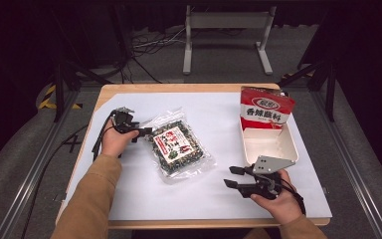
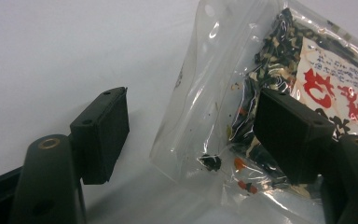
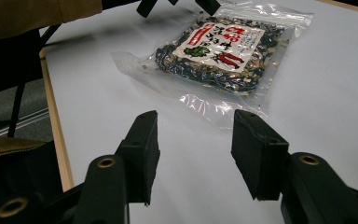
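Observation:
A clear bag (image 1: pixel 176 147) of dark dried bits with a red-and-white label lies flat in the middle of the white sheet. My left gripper (image 1: pixel 144 134) is open at the bag's upper left edge. In the left gripper view the bag (image 2: pixel 307 60) has its clear corner between the open jaws of my left gripper (image 2: pixel 191 135), and one jaw hangs over the bag. My right gripper (image 1: pixel 229 176) is open near the front right, apart from the bag and pointing toward it. From the right gripper (image 3: pixel 196 154) the bag (image 3: pixel 219 46) lies ahead, with nothing between the jaws.
A white tray (image 1: pixel 268 147) sits at the right of the table, with a red packet (image 1: pixel 264 110) standing at its far end. The table's wooden front edge (image 1: pixel 179 224) is close to my right hand. Beyond the table stand a metal frame (image 1: pixel 226 30) and floor cables (image 1: pixel 144 45).

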A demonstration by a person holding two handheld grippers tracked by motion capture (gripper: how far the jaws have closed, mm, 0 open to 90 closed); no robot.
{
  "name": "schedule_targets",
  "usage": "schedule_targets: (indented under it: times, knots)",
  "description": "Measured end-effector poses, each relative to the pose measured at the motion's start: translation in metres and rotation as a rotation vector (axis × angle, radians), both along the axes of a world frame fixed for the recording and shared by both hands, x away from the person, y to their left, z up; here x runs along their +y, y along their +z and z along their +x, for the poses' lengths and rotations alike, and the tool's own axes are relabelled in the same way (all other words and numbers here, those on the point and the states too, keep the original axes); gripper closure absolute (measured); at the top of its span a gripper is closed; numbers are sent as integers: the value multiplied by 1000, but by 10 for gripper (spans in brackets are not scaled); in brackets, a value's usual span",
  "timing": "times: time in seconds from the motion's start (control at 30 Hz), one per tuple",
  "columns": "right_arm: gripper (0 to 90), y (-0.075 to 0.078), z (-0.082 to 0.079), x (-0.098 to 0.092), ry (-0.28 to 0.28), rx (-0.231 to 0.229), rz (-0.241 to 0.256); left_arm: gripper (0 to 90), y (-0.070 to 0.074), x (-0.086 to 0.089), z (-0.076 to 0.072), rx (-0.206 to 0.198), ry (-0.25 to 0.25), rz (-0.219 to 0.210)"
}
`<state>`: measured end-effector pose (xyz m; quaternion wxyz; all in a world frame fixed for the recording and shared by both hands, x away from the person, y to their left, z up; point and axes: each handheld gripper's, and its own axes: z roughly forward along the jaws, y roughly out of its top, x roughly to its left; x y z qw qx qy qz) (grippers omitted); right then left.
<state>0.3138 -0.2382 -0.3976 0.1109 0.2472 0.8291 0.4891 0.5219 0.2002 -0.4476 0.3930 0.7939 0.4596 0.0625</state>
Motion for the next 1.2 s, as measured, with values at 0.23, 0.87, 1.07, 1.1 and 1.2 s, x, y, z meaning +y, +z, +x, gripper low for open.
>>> schedule_targets:
  times: [0.23, 0.87, 1.07, 1.1, 1.2]
  knots:
    - [500, -3, 0, 2, -1, 12, -7, 439, 0, -5, -3, -31, -71, 13]
    - [483, -7, 1, 6, -12, -23, 1, 889, 7, -3, -17, -63, -34, -16]
    - [501, -4, 0, 1, -31, -36, 33, 890, 17, 4, -26, -22, -25, -73]
    - [492, -5, 1, 1, -30, -37, 33, 890, 20, 5, -28, -35, -28, -80]
    - [479, -8, 1, 3, -25, -10, 38, 891, 31, 6, -33, -64, -37, -117]
